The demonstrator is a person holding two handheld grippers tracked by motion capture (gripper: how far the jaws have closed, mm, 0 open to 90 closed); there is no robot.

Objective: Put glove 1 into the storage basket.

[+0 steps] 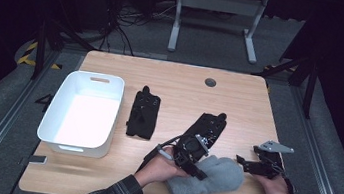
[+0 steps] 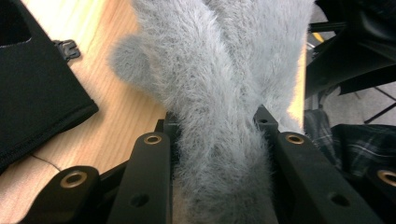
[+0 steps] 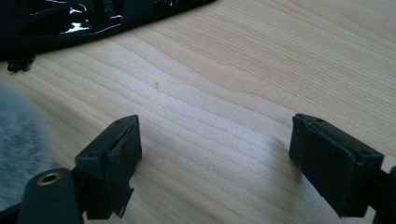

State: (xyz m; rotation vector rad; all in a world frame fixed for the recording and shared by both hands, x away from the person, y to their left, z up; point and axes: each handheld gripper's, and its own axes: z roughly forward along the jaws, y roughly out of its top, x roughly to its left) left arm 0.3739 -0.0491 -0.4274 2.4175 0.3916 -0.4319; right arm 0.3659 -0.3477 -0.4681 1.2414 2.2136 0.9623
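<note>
- Dark grey flooring [image 1: 2, 105] and table legs [image 1: 216, 12] are surrounding the pale wooden table [image 1: 181, 85].
- Grey fuzzy mittens [image 1: 209, 180] are lying at the near edge, beside a black glove [image 1: 143, 113] and a white bin [image 1: 82, 110].
- Left gripper [image 1: 192, 155] is clamping the mittens; right gripper [image 1: 252, 164] is resting released, jaws apart.

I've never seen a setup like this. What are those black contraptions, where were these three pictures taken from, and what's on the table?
A person holds a hand-operated gripper in each hand. One camera looks down from above; the other two ride on the grippers, looking along their fingers. On the wooden table lie a white bin, two black gloves and a fuzzy grey mitten. The left gripper has its fingers closed on the mitten. The right gripper rests open over bare wood, holding nothing.
</note>
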